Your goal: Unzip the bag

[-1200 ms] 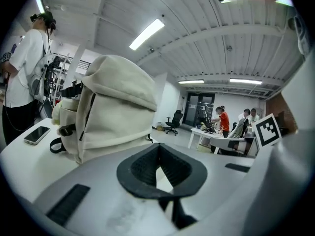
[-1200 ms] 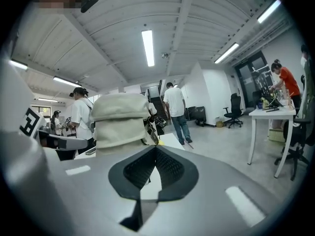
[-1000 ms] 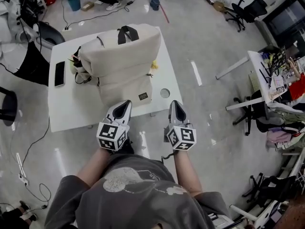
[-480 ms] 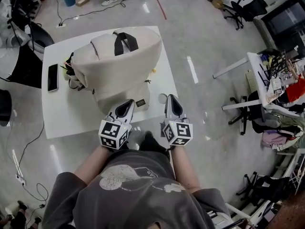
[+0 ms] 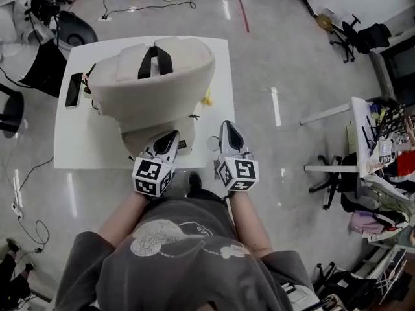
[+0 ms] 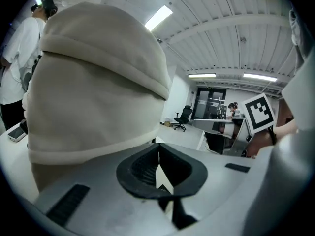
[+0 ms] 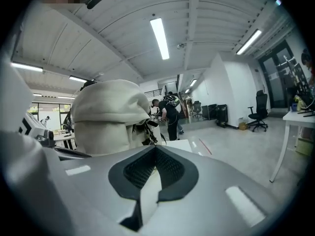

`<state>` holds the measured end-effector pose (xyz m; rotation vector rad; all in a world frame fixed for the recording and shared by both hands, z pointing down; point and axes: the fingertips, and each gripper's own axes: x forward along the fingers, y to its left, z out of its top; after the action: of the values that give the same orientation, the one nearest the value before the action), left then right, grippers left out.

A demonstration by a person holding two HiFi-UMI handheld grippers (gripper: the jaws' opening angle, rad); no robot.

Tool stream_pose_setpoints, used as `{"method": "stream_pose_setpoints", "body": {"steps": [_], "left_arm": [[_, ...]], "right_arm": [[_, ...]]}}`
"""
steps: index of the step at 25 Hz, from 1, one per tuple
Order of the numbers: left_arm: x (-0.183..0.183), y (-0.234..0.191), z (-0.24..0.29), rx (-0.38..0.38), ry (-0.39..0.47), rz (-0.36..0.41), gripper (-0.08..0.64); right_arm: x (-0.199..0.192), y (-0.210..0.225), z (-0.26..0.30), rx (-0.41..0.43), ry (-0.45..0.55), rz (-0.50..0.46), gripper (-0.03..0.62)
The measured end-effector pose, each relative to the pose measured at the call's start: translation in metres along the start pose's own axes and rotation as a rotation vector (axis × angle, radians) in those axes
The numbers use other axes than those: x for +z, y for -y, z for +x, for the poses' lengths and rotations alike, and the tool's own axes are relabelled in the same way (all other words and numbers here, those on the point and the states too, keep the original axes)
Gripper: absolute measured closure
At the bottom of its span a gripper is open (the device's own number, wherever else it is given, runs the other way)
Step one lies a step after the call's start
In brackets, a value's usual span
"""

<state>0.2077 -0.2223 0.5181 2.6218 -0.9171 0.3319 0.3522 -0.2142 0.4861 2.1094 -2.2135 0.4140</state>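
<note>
Head view: the bag (image 5: pixel 155 89) stands mid-counter (image 5: pixel 81 144). My left gripper (image 5: pixel 170 137) is at its near face, my right gripper (image 5: pixel 227 127) off its near-right corner, by the counter's edge.
Left gripper view: jaws closed, empty.
Right gripper view: jaws closed, empty, with open floor right of the bag.

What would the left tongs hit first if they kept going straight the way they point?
Most likely the beige bag on the white table: the shut left tongs aim at its lower front, close to its edge. Depth is unclear, so they might only skim it.
</note>
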Motion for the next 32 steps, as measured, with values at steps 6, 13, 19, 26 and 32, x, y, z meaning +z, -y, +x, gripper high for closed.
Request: {"method": "stream_pose_setpoints", "body": {"steps": [6,13,19,26,32], "left_arm": [[-0.010,0.012,0.030,0.075,-0.028,0.000,0.472],[-0.018,0.003,0.065,0.251,-0.041,-0.089,0.386],[-0.015,-0.008,0.088,0.377,-0.016,-0.137,0.394],[-0.016,-0.014,0.093,0.472,-0.032,-0.132,0.458],[-0.017,-0.004,0.086,0.438,-0.014,-0.133,0.514]], "right_arm": [[-0.005,0.027,0.015,0.074,-0.028,0.014,0.592],[-0.008,0.048,0.023,0.179,-0.068,0.000,0.592],[-0.022,0.066,0.025,0.229,-0.113,-0.005,0.592],[-0.031,0.070,0.026,0.276,-0.143,-0.014,0.592],[-0.036,0.061,0.027,0.310,-0.152,-0.018,0.592]]}}
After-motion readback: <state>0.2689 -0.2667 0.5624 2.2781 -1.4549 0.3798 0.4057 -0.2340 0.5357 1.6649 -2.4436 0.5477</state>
